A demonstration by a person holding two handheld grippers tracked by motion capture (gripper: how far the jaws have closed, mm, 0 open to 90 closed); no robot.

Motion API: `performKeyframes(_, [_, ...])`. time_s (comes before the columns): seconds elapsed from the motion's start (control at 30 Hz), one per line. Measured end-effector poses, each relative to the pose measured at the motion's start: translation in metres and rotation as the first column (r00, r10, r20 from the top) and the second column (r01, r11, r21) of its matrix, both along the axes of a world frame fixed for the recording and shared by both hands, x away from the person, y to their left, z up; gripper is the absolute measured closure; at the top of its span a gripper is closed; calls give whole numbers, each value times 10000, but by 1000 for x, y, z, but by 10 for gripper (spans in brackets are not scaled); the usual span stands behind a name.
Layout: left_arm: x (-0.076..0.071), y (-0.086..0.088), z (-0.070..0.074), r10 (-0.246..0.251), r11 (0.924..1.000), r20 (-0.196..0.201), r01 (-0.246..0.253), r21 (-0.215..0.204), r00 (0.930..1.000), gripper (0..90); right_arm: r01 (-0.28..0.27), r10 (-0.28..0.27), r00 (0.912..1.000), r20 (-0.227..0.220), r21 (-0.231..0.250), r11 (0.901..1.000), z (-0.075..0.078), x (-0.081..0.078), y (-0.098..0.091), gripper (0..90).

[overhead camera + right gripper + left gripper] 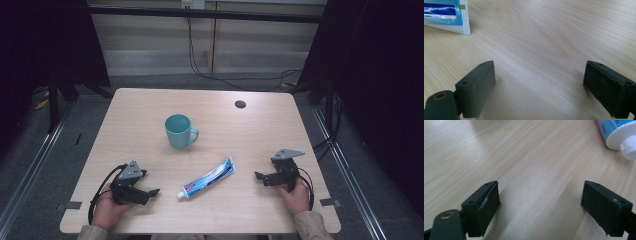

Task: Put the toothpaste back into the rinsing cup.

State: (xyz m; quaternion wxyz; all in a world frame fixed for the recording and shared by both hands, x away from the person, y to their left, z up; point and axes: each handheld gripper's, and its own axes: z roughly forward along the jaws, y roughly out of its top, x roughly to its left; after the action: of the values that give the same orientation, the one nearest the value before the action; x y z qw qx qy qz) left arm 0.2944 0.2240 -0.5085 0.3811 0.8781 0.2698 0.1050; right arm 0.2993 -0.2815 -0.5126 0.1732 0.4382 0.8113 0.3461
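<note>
Blue-white toothpaste tube (207, 178) flat between two gaping grippers, untouched.

Two hands rest low and well apart, left gripper (152, 192) and right gripper (258, 176) pointing inward, jaws wide apart and empty.

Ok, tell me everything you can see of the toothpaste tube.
The toothpaste tube lies flat on the wooden table, slanted, between the two grippers and nearer the person than the teal mug. Its body looks like soft plastic, white with blue and light-blue print. The white ribbed cap is screwed on and points toward the left gripper; the flat crimped end points toward the right gripper. Nothing but the table touches it, and both grippers stand open, apart from it.
</note>
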Motion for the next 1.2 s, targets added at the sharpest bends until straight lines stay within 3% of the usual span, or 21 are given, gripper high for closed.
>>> performKeyframes(0.5, [-1, 1, 1, 107, 9999, -61, -106, 89, 9999, 138, -4, 4, 10000, 12, 21, 10000, 0, 0, 0, 101])
performKeyframes(0.6, [2, -1, 6, 385, 9991, -573, -373, 215, 9976, 164, -20, 20, 10000, 27, 20, 10000, 0, 0, 0, 101])
performKeyframes(0.63, [4, -2, 8, 379, 9986, -649, -354, 389, 9972, 182, -25, 25, 10000, 21, 19, 10000, 0, 0, 0, 101])
performKeyframes(0.73, [5, -7, 14, 259, 9995, -1309, -235, 198, 9911, 227, -26, 26, 10000, 19, 20, 10000, 0, 0, 0, 102])
performKeyframes(0.8, [6, -14, 18, 186, 9990, -1468, -125, 426, 9890, 242, -26, 26, 10000, 18, 22, 10000, 0, 0, 0, 101])
performKeyframes(0.9, [10, -25, 24, 29, 9996, -1916, 27, 289, 9815, 244, -26, 26, 10000, 17, 20, 10000, 0, 0, 0, 101])
performKeyframes(0.97, [13, -34, 30, -83, 9985, -2012, 192, 522, 9795, 250, -22, 22, 10000, 29, 20, 10000, 0, 0, 0, 102])
performKeyframes(1.2, [22, -68, 47, -517, 9950, -2387, 704, 706, 9697, 263, -26, 26, 10000, 23, 19, 10000, 0, 0, 0, 101])
